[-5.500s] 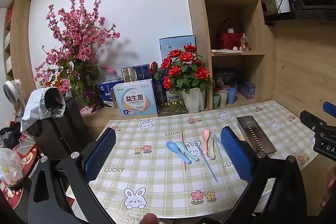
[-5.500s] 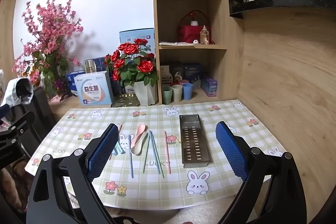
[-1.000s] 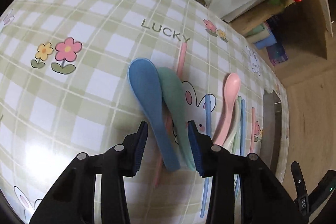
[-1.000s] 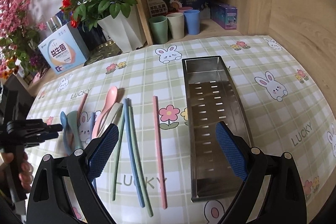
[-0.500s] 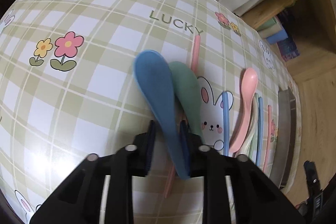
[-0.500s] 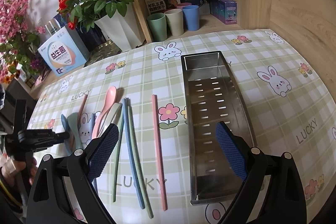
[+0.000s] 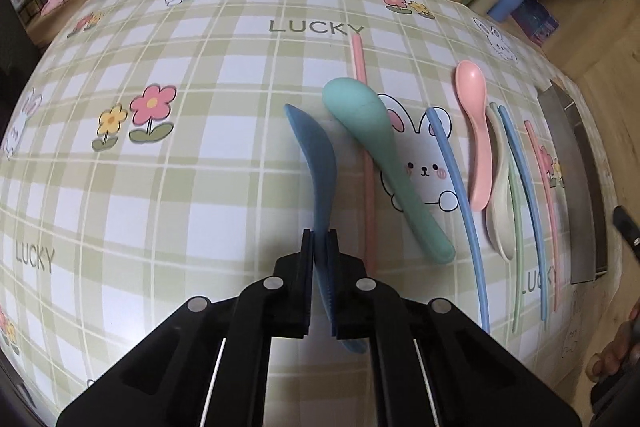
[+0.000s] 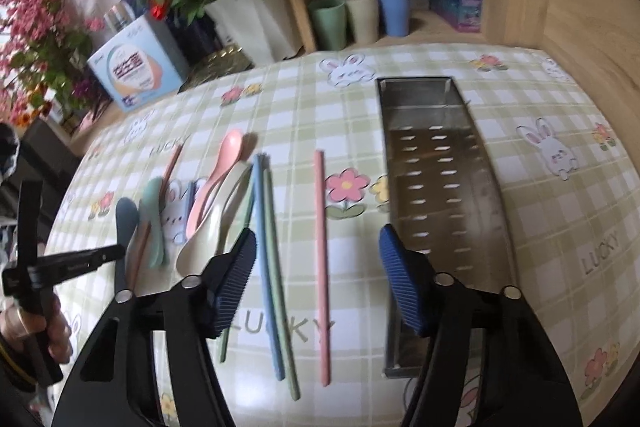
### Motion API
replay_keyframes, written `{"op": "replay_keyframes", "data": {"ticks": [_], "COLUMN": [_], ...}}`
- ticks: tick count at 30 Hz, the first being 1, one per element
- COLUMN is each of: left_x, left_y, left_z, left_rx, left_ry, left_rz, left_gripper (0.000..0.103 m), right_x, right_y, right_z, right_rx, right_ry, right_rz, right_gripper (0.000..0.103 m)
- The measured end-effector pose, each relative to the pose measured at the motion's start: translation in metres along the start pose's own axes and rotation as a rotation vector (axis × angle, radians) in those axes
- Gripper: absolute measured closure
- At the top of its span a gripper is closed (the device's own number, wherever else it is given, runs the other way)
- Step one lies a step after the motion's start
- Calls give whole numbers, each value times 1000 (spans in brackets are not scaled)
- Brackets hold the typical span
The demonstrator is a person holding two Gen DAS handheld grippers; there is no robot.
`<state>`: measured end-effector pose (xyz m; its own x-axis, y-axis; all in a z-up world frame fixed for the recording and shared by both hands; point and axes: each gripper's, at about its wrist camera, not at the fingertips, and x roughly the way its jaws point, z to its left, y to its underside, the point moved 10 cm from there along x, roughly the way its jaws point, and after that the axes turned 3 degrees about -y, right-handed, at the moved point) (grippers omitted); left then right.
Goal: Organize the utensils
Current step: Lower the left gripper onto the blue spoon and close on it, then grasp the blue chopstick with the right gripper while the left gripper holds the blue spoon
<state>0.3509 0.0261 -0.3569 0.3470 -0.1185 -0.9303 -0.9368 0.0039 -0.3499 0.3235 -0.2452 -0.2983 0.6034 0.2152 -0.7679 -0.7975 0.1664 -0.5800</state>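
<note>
My left gripper (image 7: 320, 239) is shut on the blue spoon (image 7: 316, 163), turned on its edge and lifted off the checked tablecloth (image 7: 160, 187). Next to it lie a green spoon (image 7: 380, 155), a pink spoon (image 7: 476, 135), a cream spoon (image 7: 498, 199) and several pink, blue and green chopsticks (image 7: 456, 179). My right gripper (image 8: 318, 279) is open above the pink chopstick (image 8: 320, 239), left of the steel tray (image 8: 440, 187). The left gripper (image 8: 108, 253) with the blue spoon (image 8: 125, 223) also shows in the right wrist view.
A white vase of red roses (image 8: 248, 15), a blue box (image 8: 136, 67) and three cups (image 8: 360, 15) stand along the back. A wooden shelf wall (image 8: 580, 7) closes the right side. The tray edge (image 7: 576, 187) shows at the right of the left wrist view.
My left gripper closed on the blue spoon's handle and lifted it, turning it on edge. My right gripper came lower and narrowed over the chopsticks.
</note>
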Motion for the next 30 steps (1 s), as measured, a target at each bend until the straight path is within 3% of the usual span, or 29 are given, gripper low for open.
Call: {"op": "replay_keyframes", "data": {"ticks": [2,7,15,20,24,30], "left_x": [-1,-2,2,2,2,1], "left_y": [2,6,12,13,13,14], "left_z": [3,2,0,0,1,1], "left_rx": [-13,0,17,6,-2,-11], "left_ry": [11,1,7,24,28,38], "left_rz": [2,1,-8,-22,-29,-43], "left_gripper": [97,96,92,92,92,92], "right_x": [7,27,75,83,85,70], "right_y": [5,12,16,28,44,32], "right_z": [8,37,60,57,57,48], "right_rx": [-32,-117,-216,-208,-167,-133], "right_ry": [-17,-96,-66,-32,-58,-21], "right_rz": [32,101,189,221,273,189], "right_gripper": [63,80,85,94,97,97]}}
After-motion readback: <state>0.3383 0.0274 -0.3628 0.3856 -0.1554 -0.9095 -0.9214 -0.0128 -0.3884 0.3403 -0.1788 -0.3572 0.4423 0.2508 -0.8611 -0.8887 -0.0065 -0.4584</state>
